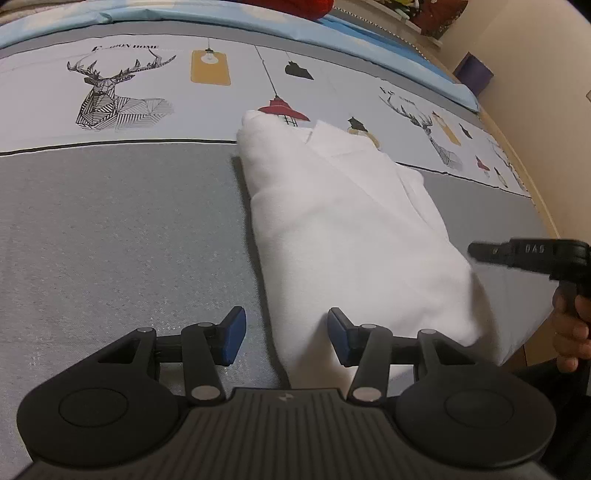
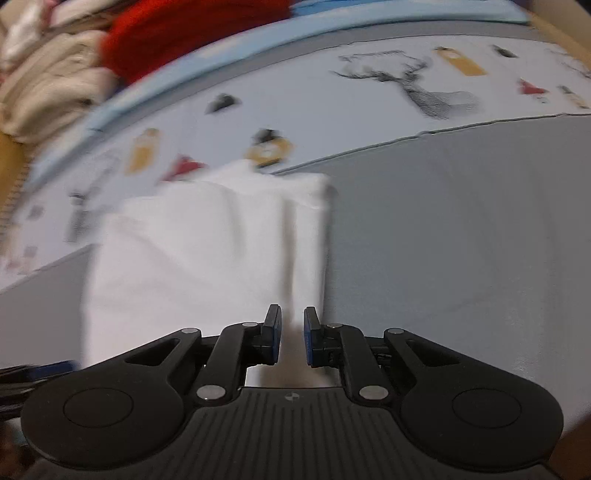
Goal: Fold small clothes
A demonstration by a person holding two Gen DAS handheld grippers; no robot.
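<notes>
A white garment (image 1: 343, 229) lies folded in a long strip on the grey and printed bed cover (image 1: 110, 240). My left gripper (image 1: 286, 334) is open at the garment's near end, its fingers on either side of the near left edge without holding it. My right gripper (image 2: 292, 330) has its fingers a narrow gap apart around a raised fold of the white garment (image 2: 207, 251) at its near edge. The view is blurred, so a firm pinch is unclear. The right gripper also shows in the left wrist view (image 1: 476, 251), at the garment's right edge.
The bed cover has a printed band with deer and lamps (image 1: 107, 96) beyond the garment. A red cloth (image 2: 192, 33) and a pile of beige clothes (image 2: 51, 81) lie at the far side. A wall (image 1: 535, 74) borders the bed on the right.
</notes>
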